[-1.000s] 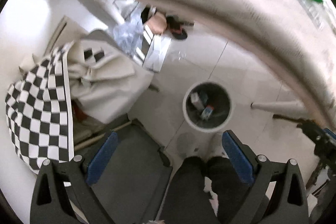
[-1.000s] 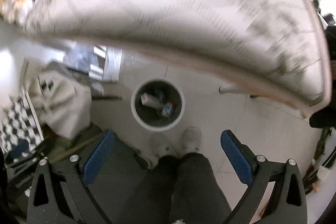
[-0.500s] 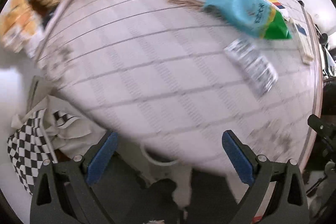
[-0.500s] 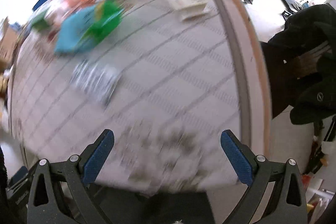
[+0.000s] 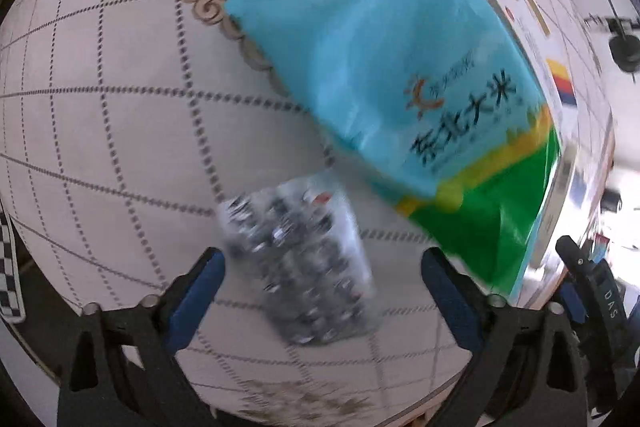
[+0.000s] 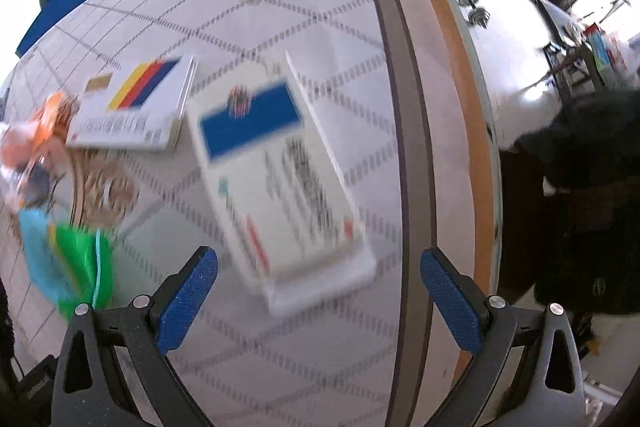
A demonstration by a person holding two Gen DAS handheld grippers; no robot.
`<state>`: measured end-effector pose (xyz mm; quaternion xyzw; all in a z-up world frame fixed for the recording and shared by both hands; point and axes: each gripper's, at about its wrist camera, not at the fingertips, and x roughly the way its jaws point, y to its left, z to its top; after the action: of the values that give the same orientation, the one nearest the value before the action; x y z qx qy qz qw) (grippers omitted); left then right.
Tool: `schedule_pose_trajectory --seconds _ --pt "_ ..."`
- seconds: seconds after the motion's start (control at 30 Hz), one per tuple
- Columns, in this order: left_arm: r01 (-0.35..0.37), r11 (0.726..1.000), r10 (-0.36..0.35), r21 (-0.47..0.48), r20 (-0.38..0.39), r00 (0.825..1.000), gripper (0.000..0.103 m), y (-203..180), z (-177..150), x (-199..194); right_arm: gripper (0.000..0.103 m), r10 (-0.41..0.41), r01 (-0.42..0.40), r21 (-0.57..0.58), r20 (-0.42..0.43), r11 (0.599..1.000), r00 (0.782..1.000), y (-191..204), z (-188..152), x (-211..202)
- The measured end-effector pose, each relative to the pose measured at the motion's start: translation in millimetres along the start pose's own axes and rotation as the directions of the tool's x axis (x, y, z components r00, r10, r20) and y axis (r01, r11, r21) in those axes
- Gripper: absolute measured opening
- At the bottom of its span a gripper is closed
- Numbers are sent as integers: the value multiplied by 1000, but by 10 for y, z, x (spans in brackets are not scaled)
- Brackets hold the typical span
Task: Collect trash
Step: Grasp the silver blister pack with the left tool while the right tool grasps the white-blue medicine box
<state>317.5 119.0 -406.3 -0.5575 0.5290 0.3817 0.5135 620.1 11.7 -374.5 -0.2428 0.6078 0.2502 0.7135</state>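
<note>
My left gripper (image 5: 322,285) is open and empty, low over the table, with a silver blister pack (image 5: 304,267) lying between its blue fingers. A blue and green rice bag (image 5: 392,67) lies just beyond it. My right gripper (image 6: 318,291) is open and empty above a flat white box with a blue panel (image 6: 276,187), whose near end lies between the fingers. A second white box with yellow, red and blue stripes (image 6: 136,107) lies farther left. The trash bin is out of view.
The table has a cloth with a dotted diamond grid (image 5: 100,107). Its wooden edge (image 6: 460,107) runs down the right side. An orange wrapper (image 6: 48,123) and the rice bag (image 6: 68,267) lie at the left. Dark clothing (image 6: 592,187) sits beyond the edge.
Both grippers swung up from the floor bin and over the table, then dropped close to the items. The left now frames the blister pack, the right the white box.
</note>
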Motion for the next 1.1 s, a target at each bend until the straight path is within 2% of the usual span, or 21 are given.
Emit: schedule_pose_trajectory --seconds 0.07,0.1,0.2,0.27,0.3,0.33,0.47,0.53,0.73,0.87,0.93,1.03,1.07,1.1 --pt "-33 999 33 -20 22 999 90 -31 37 -10 102 3 -3 -24 10 1000 1000 84 219 73" --pt "-46 999 47 -25 36 998 85 -37 40 -21 102 6 -6 -33 9 999 1000 131 303 117" --pt "-81 997 81 -9 60 995 82 -42 -1 -25 102 13 -14 -54 -4 998 1000 267 470 218" --pt "-113 993 112 20 74 991 78 -65 -43 -21 95 19 -20 -72 -15 997 1000 345 553 284" --pt "-130 991 126 36 80 989 70 -49 -61 -16 83 23 -25 -77 -24 997 999 362 566 317" --pt "-143 988 138 55 85 987 66 -36 -91 -9 82 19 -21 -84 -27 996 999 392 566 341" --pt "-184 972 170 145 102 980 66 42 -217 -15 81 20 -22 -92 -26 996 999 445 443 334" --pt "-194 968 179 159 104 978 66 85 -262 -15 81 24 -27 -102 -37 994 999 433 351 334" --pt "-187 962 175 197 78 982 66 368 -364 -11 81 37 -61 -164 -144 985 989 469 -226 353" --pt "-148 967 139 205 60 989 66 578 -436 -37 83 25 -73 -194 -239 978 971 517 -528 419" --pt "-131 969 123 208 53 991 66 801 -479 -35 89 44 -92 -174 -262 981 964 518 -540 444" --pt "-137 969 131 208 43 991 67 883 -443 -42 92 70 -107 -136 -251 985 965 473 -473 461" --pt "-147 968 141 205 43 989 67 872 -403 -48 93 73 -107 -129 -245 986 967 495 -421 479" --pt "-160 966 154 204 45 987 67 706 -323 -30 95 65 -99 -137 -238 986 969 533 -385 494"
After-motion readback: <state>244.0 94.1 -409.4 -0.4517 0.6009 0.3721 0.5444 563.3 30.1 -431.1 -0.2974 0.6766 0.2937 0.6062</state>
